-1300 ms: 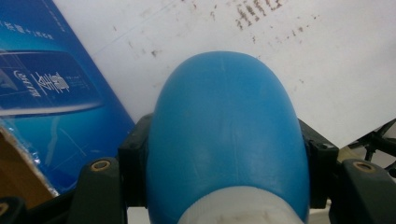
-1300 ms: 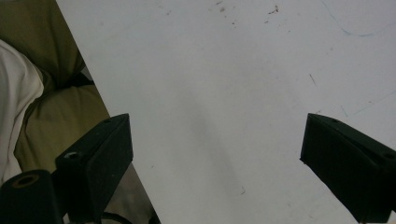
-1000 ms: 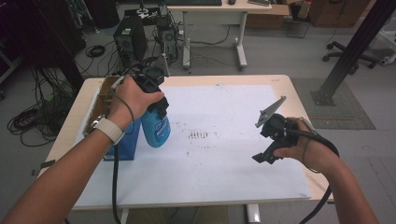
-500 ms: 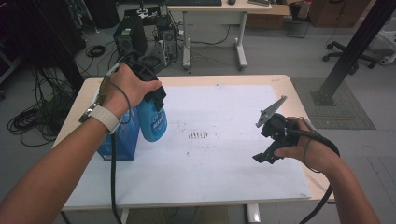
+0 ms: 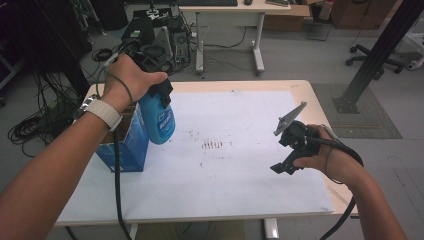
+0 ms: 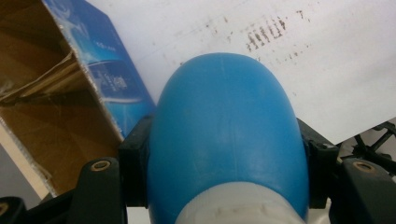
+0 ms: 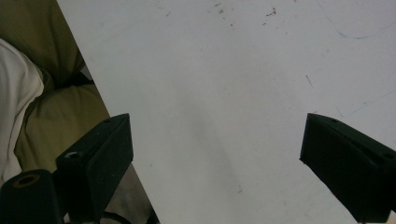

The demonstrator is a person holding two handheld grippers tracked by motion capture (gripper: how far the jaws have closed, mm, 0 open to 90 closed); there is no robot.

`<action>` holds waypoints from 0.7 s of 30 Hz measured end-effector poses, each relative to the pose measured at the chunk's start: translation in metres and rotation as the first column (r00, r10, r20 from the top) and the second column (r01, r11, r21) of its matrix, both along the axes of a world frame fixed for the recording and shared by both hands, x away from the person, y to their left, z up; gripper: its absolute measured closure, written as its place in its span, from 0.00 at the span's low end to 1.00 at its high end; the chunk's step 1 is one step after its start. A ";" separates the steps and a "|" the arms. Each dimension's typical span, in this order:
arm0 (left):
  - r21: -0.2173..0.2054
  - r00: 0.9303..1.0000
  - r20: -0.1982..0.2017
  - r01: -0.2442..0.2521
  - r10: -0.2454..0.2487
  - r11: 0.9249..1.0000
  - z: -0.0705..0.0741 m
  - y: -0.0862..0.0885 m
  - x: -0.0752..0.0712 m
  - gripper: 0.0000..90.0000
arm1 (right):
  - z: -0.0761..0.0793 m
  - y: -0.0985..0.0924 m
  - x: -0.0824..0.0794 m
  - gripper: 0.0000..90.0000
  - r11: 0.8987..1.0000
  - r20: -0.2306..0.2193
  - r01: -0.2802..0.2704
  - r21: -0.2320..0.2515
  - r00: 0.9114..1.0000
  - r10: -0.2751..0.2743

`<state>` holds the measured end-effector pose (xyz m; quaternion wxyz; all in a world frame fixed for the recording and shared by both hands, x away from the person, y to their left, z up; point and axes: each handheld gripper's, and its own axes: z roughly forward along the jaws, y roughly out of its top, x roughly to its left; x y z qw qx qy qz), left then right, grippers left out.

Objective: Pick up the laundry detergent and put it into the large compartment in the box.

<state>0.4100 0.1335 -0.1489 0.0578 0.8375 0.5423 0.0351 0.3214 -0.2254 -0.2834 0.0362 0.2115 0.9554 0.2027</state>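
Two grippers in play. Left gripper [image 5: 156,92] is clamped on a blue bottle [image 5: 159,120], jaws pressing its sides just below the white collar, as the left gripper view shows [image 6: 224,140]. Bottle hangs in the air, base tilted down toward the table, just above and beside the open blue cardboard box [image 5: 125,147]; no contact with the box that I can tell. Box stands near the left edge of the table [image 5: 300,90], on the white sheet [image 5: 240,175], top open, brown inside [image 6: 56,107]. Dark smudge marks [image 5: 212,145] sit mid-sheet, well apart from both grippers. Right gripper [image 5: 282,167] is held by the right hand [image 5: 325,157] near the right edge, jaws spread wide with nothing between them, over bare sheet [image 7: 219,116].
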 end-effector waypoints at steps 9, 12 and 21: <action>-0.005 0.999 0.015 -0.037 0.037 0.999 0.014 0.011 0.003 0.41 | 0.000 0.000 0.000 0.10 1.000 0.002 0.000 0.001 1.000 0.000; -0.005 0.999 0.012 -0.045 0.045 0.999 0.017 0.013 0.004 0.41 | 0.000 0.001 0.001 0.10 1.000 0.003 -0.004 -0.001 1.000 0.004; -0.012 0.995 0.033 -0.094 0.094 0.995 0.031 0.025 0.006 0.41 | -0.001 0.004 0.003 0.10 1.000 -0.001 -0.008 -0.001 1.000 0.008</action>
